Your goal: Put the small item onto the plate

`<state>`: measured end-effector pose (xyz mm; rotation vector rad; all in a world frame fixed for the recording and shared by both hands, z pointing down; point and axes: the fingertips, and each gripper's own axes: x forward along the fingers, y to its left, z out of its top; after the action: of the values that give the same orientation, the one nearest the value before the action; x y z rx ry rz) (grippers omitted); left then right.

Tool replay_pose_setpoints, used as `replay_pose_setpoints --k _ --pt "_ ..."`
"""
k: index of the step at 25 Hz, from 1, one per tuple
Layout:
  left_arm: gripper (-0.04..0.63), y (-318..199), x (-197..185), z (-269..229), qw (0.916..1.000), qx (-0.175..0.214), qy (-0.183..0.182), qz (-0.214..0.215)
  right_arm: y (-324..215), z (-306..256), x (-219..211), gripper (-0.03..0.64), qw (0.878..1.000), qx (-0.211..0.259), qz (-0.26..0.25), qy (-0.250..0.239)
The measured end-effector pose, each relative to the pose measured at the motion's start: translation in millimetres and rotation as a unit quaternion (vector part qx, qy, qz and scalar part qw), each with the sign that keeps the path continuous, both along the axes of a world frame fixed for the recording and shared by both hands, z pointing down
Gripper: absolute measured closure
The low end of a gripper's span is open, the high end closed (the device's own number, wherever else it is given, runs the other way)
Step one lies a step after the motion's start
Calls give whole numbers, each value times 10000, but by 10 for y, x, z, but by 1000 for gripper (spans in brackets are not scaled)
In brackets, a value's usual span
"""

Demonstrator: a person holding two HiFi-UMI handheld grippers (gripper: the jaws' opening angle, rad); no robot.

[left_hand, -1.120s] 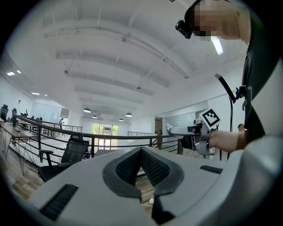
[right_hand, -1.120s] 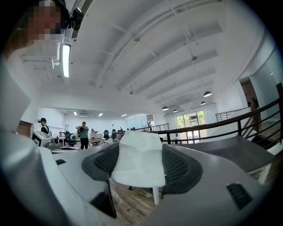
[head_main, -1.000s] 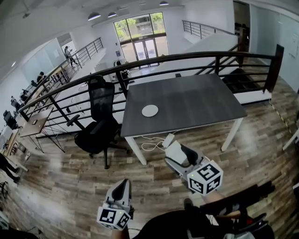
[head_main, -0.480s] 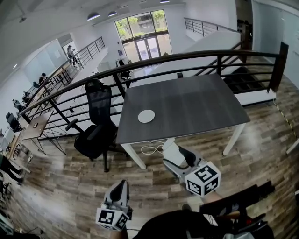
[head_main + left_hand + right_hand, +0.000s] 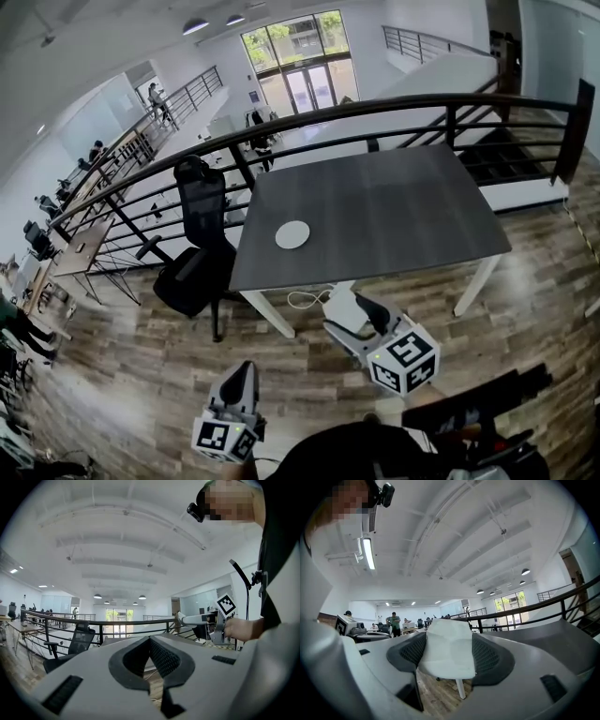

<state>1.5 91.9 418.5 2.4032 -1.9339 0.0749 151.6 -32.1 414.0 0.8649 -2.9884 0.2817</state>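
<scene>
Pinching the small white block (image 5: pixel 449 656), the right gripper (image 5: pixel 448 638) risked dropping it short of the round white plate (image 5: pixel 292 234) if jolted; left gripper (image 5: pixel 150 641) pressed together, empty

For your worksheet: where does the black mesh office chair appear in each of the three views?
Head view: black mesh office chair, left of centre, beside the dark grey table.
Left gripper view: chair at lower left.
Right gripper view: not visible.
Shared landmark: the black metal railing.
</scene>
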Motion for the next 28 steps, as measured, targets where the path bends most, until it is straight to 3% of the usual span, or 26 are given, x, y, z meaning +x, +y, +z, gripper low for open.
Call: replay_pose_setpoints --k 7,15,21,28 --pt "591 -197 105 59 9997 -169 -172 -49 -226 57 72 304 10000 -66 -51 -51" --pt "591 -563 -49 135 9996 -144 30 228 -517 82 -179 304 10000 -35 -17 41" --pt "591 -972 -472 81 9993 -135 -91 345 -778 -15 -451 304 9996 -21 230 132" --pt "591 -1393 -894 31 9981 -27 21 623 -1130 -105 -824 304 9987 33 498 132"
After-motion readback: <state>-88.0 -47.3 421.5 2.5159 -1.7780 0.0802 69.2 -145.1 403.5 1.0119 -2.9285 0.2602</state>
